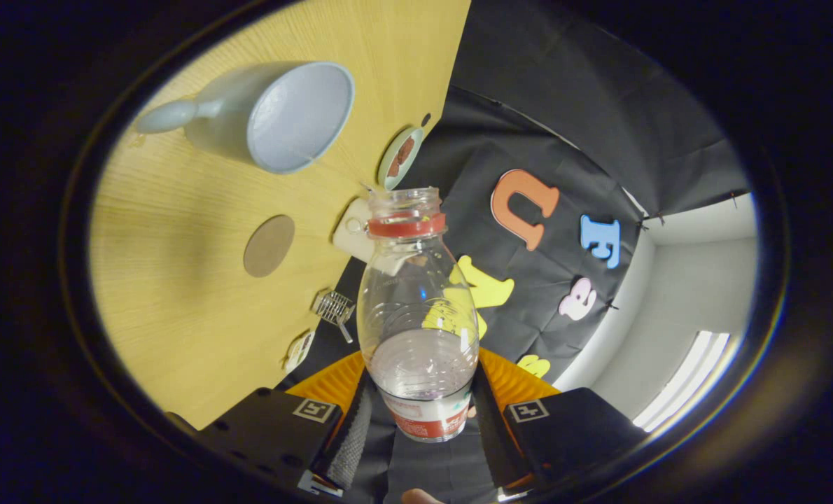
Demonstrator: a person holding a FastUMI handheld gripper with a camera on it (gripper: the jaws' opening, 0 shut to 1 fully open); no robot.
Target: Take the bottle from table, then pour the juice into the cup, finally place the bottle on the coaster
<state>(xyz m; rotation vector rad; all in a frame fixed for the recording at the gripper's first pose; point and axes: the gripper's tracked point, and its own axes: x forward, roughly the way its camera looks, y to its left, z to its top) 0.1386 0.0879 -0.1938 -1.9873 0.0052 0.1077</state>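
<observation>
Gripper view, tilted hard so the wooden worktop [178,294] stands up along the left. Gripper [422,413] has its jaws closed on the lower body of a clear plastic bottle [416,308], one black finger [350,434] pressing each side, just above the red and white label band. Bottle is uncapped, with a red ring below the open neck; neck points away from the fingers, toward the worktop's far edge. It looks nearly empty: only a pale, cloudy zone in the lower part, and I cannot tell whether that is liquid or the ribbed plastic. Bottle is held in the air, clear of the worktop. Cup [276,115], pale blue-grey with a handle on its left, sits on the worktop well beyond the bottle's neck and to the left; its mouth faces the camera, inside pale, contents not readable. Coaster [269,245], a round brown disc, lies flat on the worktop between cup and fingers, left of the bottle, bare. Near the worktop's edge: a small round dish [400,157] with something dark red in it, beyond the neck; a cream-coloured block [355,231] partly hidden behind the bottle's shoulder; a little wire basket [334,306]; a small packet [299,350] closest to the left finger. Fingertip [420,496] of the person's hand shows under the gripper.
</observation>
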